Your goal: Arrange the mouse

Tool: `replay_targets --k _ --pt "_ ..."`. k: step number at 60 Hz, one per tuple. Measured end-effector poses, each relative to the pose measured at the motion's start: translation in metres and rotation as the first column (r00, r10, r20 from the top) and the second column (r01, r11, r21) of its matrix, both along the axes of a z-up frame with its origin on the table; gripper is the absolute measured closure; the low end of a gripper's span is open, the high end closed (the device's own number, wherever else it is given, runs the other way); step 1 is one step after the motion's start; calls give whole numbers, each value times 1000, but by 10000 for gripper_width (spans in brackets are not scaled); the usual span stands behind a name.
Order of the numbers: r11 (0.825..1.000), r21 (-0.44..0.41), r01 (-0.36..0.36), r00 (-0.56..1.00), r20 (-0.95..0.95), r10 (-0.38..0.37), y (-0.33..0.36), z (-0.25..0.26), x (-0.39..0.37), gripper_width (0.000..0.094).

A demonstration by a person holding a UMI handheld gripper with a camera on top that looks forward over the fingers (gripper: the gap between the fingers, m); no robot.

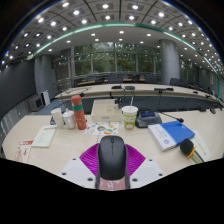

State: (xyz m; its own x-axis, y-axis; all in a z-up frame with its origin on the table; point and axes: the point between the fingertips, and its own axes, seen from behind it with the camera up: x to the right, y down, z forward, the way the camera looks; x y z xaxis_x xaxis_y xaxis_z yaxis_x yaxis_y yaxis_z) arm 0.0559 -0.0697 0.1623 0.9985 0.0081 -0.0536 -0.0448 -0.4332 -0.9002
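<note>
Mouse (112, 158) front and centre, a dark computer mouse sitting between the two fingers of the gripper (112, 172), with the purple pads showing at either side of it and a little under its tail. From where I stand the fingers look drawn in close around it, but I can't honestly say whether both are pressing on it or whether it's simply resting on the table (60, 150) with the fingers about it. Beyond it there's clutter to mind: a red bottle (78, 112) with an orange cap, a paper cup (129, 117) with a green band, some leaflets (100, 128) between them, a blue book (172, 134) off to one side, and a yellow-tipped thing (186, 149) near that book which I can't make out. The job now, I'd say, is a steady, square hold: keep the mouse centred between the pads, its long axis running straight ahead, so it doesn't twist out. If it's to be set down, pick bare tabletop just ahead, well short of the cup and leaflets, lower it flat, and only then ease the fingers apart, no dragging, or the smooth shell may slip.
</note>
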Motion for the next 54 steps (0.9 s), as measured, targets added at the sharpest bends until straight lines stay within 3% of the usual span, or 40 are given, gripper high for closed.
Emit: replay_targets --k 11,23,29,31,34,54 --pt "988 -152 28 999 26 -25 26 -114 -41 604" --pt "966 -249 68 997 45 -58 26 -173 -42 527" --pt "963 -265 54 999 21 -50 18 -170 -43 421" --pt "961 -270 52 999 26 -47 13 -163 -43 314" --pt "966 -254 54 998 38 -45 6 -144 -43 78" --pt "988 -146 51 996 75 -40 -117 -6 -71 81"
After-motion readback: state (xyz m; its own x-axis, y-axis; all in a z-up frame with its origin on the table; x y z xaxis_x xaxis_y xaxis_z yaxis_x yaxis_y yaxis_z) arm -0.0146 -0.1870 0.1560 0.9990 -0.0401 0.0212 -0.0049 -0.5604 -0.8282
